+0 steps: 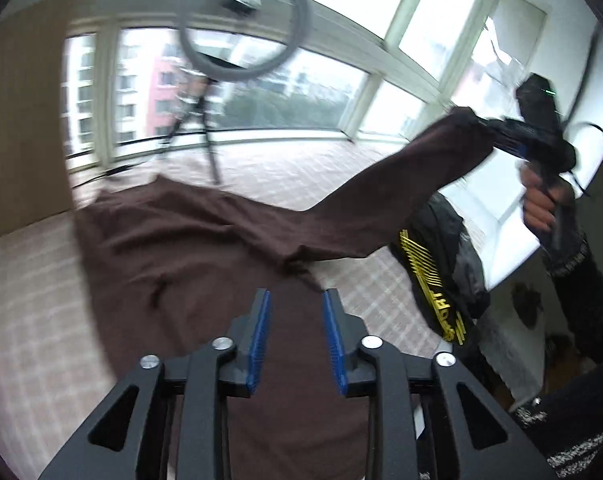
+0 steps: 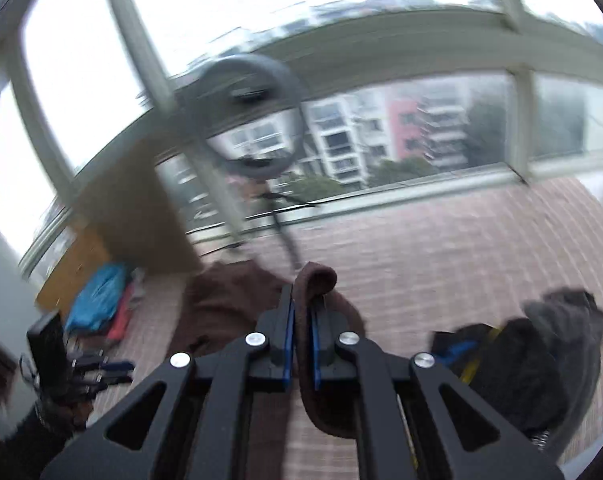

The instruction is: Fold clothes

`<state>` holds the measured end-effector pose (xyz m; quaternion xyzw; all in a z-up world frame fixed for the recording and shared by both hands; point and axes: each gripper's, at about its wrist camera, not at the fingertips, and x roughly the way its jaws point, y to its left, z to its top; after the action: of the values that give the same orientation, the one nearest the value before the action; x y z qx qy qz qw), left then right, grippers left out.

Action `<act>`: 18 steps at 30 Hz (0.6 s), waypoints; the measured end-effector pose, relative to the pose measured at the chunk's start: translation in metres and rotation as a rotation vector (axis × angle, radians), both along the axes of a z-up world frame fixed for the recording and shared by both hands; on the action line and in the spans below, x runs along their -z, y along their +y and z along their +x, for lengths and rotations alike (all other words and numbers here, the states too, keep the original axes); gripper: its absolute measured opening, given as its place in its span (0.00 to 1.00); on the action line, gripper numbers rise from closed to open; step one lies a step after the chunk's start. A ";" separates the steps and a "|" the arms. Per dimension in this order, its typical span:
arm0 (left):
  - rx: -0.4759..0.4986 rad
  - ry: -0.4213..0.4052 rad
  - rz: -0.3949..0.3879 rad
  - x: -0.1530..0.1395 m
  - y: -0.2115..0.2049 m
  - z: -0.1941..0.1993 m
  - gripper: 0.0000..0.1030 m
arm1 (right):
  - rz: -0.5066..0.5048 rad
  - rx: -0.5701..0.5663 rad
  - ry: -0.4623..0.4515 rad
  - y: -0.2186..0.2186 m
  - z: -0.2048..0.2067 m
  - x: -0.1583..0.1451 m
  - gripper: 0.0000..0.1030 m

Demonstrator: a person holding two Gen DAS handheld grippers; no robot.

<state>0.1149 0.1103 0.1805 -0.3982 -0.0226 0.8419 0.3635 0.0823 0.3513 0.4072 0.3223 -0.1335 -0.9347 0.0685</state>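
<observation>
Left gripper (image 1: 295, 300) fingers apart over brown garment (image 1: 173, 248); right gripper (image 2: 300, 304) clamped on its sleeve: carry taut across.

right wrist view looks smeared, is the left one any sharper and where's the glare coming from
Right wrist view: background streaked by motion blur, the ring light and windows smeared; only the right gripper, shut on the brown garment, stays crisp. Left wrist view: somewhat sharper, though the checked bedspread smears at the edges. Both: window panes blown out white, fisheye bending the frames.
</observation>
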 end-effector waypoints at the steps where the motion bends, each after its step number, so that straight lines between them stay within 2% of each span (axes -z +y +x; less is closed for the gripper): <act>1: -0.019 -0.006 0.004 0.007 -0.010 0.011 0.26 | 0.013 -0.087 -0.009 -0.035 0.003 0.002 0.07; 3: -0.063 -0.037 0.007 0.025 -0.025 0.034 0.26 | 0.044 -0.233 -0.061 -0.097 0.011 0.020 0.07; 6: -0.072 -0.064 0.007 0.043 -0.034 0.055 0.26 | 0.110 -0.440 -0.202 -0.185 0.025 0.083 0.07; 9: -0.075 -0.088 -0.012 0.065 -0.032 0.065 0.26 | 0.176 -0.532 -0.368 -0.242 0.035 0.164 0.08; 12: -0.072 -0.141 -0.030 0.084 -0.023 0.061 0.26 | 0.256 -0.550 -0.489 -0.268 0.041 0.207 0.09; 14: -0.047 -0.165 -0.055 0.096 -0.011 0.057 0.26 | 0.243 -0.565 -0.516 -0.267 0.048 0.206 0.11; 16: -0.027 -0.177 -0.056 0.103 0.000 0.055 0.26 | 0.200 -0.585 -0.488 -0.254 0.051 0.186 0.17; 18: 0.000 -0.196 -0.040 0.110 0.017 0.054 0.32 | 0.175 -0.576 -0.417 -0.227 0.047 0.159 0.31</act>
<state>0.1688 0.1277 0.0708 -0.4861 -0.0412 0.7991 0.3514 0.1289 0.1239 0.2481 0.5350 0.0319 -0.7992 0.2723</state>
